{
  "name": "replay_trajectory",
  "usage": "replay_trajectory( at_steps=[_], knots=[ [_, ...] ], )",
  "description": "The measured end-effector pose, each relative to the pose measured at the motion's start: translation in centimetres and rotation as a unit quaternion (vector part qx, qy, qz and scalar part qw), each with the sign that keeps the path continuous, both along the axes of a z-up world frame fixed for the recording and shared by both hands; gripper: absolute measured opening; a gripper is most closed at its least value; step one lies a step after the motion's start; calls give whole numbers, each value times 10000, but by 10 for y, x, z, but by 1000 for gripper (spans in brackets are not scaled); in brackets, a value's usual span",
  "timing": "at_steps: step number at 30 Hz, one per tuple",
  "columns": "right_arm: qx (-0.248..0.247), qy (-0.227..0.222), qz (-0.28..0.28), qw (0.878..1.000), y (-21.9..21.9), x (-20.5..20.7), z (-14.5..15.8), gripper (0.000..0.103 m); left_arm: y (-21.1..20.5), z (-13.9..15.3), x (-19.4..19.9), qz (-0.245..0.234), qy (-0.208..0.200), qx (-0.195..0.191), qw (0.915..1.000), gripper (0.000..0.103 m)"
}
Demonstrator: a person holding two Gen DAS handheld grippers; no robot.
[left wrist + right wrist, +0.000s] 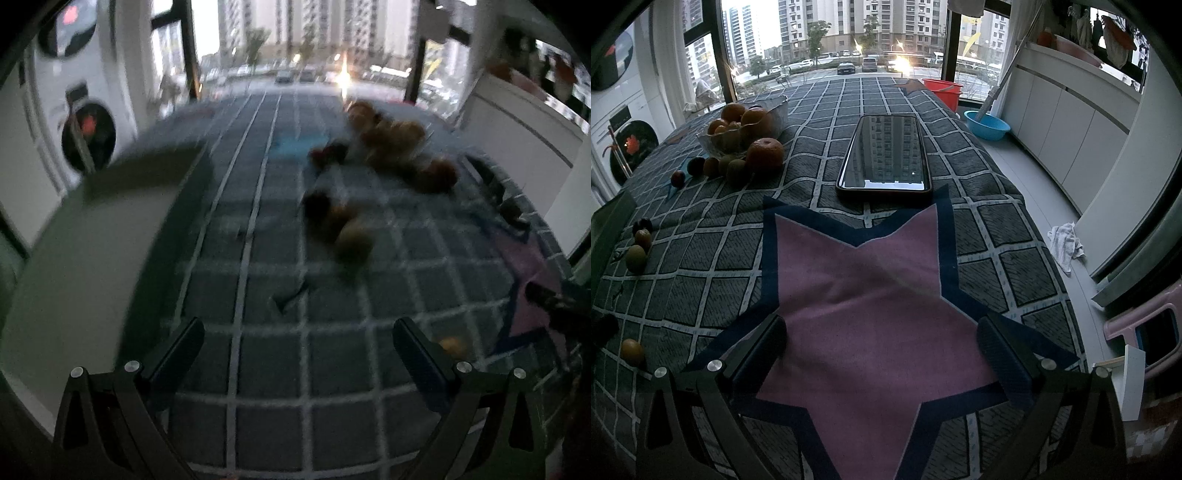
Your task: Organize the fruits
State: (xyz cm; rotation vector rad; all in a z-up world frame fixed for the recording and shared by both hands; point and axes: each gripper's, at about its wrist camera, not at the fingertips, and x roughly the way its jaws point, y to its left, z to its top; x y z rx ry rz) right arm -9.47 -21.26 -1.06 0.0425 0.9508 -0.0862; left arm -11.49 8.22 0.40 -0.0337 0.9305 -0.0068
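Observation:
In the right wrist view a glass bowl (728, 142) holds oranges at the far left of the checked tablecloth. A large orange (764, 153), kiwis (735, 170) and dark plums (695, 165) lie beside it. Three small fruits (639, 243) lie near the left edge, and one small fruit (631, 351) sits closer. My right gripper (881, 350) is open and empty above the pink star patch. The left wrist view is blurred: a fruit pile (391, 142) lies far ahead and a small group (341, 225) lies nearer. My left gripper (297, 350) is open and empty.
A black phone (885, 157) lies face up mid-table. A grey tray (88, 240) lies at the left in the left wrist view. Beyond the right table edge are a blue basin (987, 124), a red bucket (942, 88) and a pink stool (1145, 332).

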Motion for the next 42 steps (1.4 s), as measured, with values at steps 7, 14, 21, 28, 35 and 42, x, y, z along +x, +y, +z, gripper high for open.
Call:
replay_trajectory(
  at_steps=[7, 14, 21, 28, 35, 42],
  knots=[
    [1, -1, 0, 10000, 0, 0, 0, 103, -3, -5, -3, 61, -36, 278, 9996, 103],
    [0, 0, 0, 10000, 0, 0, 0, 103, -4, -5, -3, 93, -72, 296, 9995, 103],
    [1, -1, 0, 10000, 0, 0, 0, 103, -4, -4, -6, 120, -99, 311, 9994, 103],
    [1, 0, 0, 10000, 0, -1, 0, 103, -4, -4, -5, 120, -100, 312, 9994, 103],
    [2, 0, -1, 10000, 0, -1, 0, 103, -5, -5, -5, 121, -98, 312, 9994, 103],
    [4, 2, 0, 10000, 0, -1, 0, 103, -4, -5, -5, 124, -87, 313, 9994, 103]
  ],
)
